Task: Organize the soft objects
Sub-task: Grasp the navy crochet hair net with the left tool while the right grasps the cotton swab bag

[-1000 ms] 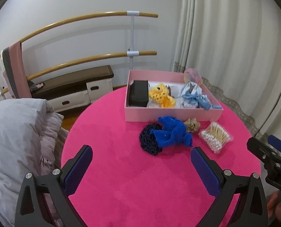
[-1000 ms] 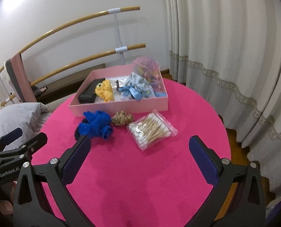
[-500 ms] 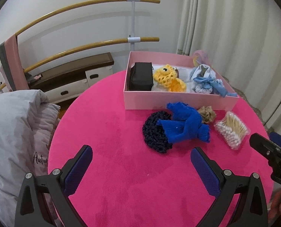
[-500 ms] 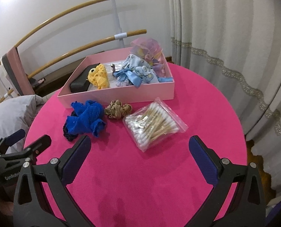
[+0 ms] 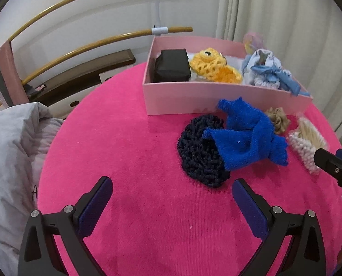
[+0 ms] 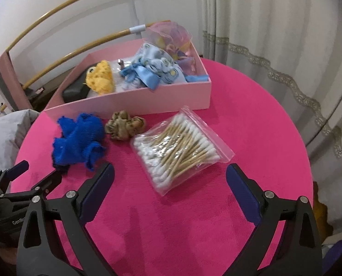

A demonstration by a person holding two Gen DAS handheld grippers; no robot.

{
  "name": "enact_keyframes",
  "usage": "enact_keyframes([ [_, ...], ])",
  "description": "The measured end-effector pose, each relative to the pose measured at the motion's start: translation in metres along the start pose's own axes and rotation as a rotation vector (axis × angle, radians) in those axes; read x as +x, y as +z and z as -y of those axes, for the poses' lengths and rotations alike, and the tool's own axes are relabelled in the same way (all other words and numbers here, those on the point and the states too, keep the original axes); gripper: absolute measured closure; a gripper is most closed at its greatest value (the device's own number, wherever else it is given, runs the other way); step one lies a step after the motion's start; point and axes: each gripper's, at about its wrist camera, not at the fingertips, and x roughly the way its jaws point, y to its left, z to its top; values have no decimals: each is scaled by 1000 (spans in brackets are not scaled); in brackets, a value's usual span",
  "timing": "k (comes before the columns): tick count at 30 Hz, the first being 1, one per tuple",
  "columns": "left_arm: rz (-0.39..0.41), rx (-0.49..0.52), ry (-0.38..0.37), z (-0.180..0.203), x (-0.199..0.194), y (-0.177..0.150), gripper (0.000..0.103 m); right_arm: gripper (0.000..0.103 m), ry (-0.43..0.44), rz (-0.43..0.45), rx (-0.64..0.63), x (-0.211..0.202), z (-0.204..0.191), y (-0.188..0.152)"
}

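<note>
L gripper [image 5: 172, 196] hung over the pink round table [image 5: 129, 151], jaws wide apart, nothing btwn them. Just past its right finger, at 1 o'clock in the left wrist view, lay a navy crocheted piece [image 5: 198, 151] w/ a blue terry cloth [image 5: 244, 138] draped partly over it. Tan scrunchie [image 5: 278, 120] sat at 3 o'clock from the cloth, close to the pink box [image 5: 217, 99].

R gripper [image 6: 169, 184] also spread wide, jaws just eased inward a bit, holding nothing; bag of cotton swabs [image 6: 181, 148] lay on the table just beyond the fingers, roughly 12 o'clock, untouched.

Box stood at 12 o'clock on the table's far side. Inside: black case [image 5: 172, 67] at 9 o'clock end, yellow crochet toy [image 5: 213, 67] mid, light-blue fabric bundle [image 5: 266, 72] at 3 o'clock end, sheer pink pouch [image 6: 171, 38] behind that.

Grey bedding [image 5: 7, 151] at 9 o'clock off the table.
</note>
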Motion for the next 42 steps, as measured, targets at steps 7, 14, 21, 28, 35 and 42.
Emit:
enact_keyframes([
  [7,-15,8,2,0,35,19,0,6,-6,-12,11,16,4,1],
  [14,-6,14,1,0,57,40,7,7,-6,-8,8,34,5,8],
  [21,15,13,-30,-7,62,47,35,23,-16,3,-16,44,2,11],
  [28,30,11,-52,-16,48,39,79,42,8,17,-16,40,5,8],
  [35,28,2,-59,-21,28,25,88,48,29,21,5,30,12,1],
  [42,31,9,-51,-15,10,13,90,48,28,27,17,17,19,-10],
])
